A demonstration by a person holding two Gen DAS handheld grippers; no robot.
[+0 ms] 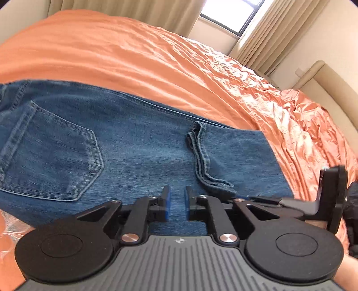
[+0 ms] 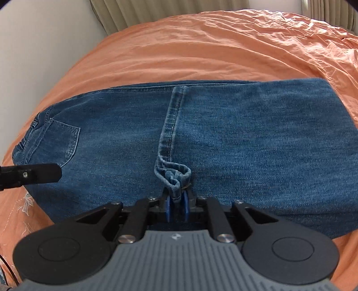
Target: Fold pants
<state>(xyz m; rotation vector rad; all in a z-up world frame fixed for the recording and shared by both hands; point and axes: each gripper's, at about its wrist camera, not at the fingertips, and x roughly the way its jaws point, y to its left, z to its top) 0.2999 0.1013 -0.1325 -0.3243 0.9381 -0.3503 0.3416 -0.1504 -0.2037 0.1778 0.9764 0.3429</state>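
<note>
Nearest in the right wrist view, the right gripper [image 2: 176, 204] has its blue pads [image 2: 168, 207] drawn close together on a bunched corner of the leg hem [image 2: 173, 173], the denim pinched between them and crumpled into a small knot just ahead of the fingertips. In the left wrist view, the left gripper [image 1: 177, 202] stands with a narrow gap between its blue pads [image 1: 167, 203], nothing between them, poised just above the flat denim and a little to the left of the hem's near end. The jeans [image 2: 246, 145] lie folded lengthwise across the orange bedspread [image 2: 201, 49], the legs doubled back so that the hem edge runs as a stitched band from the near side toward the far edge of the cloth. To the left of that band lies the seat of the jeans with a back pocket [image 1: 51, 154] facing up; to its right the fabric is smooth. The left tool's black body [image 2: 29, 173] juts in from the left edge of the right wrist view, over the pocket end. Beyond the jeans the bedspread stretches away, wrinkled toward the right, to beige curtains [image 1: 273, 38] and a bright window [image 1: 230, 15].
</note>
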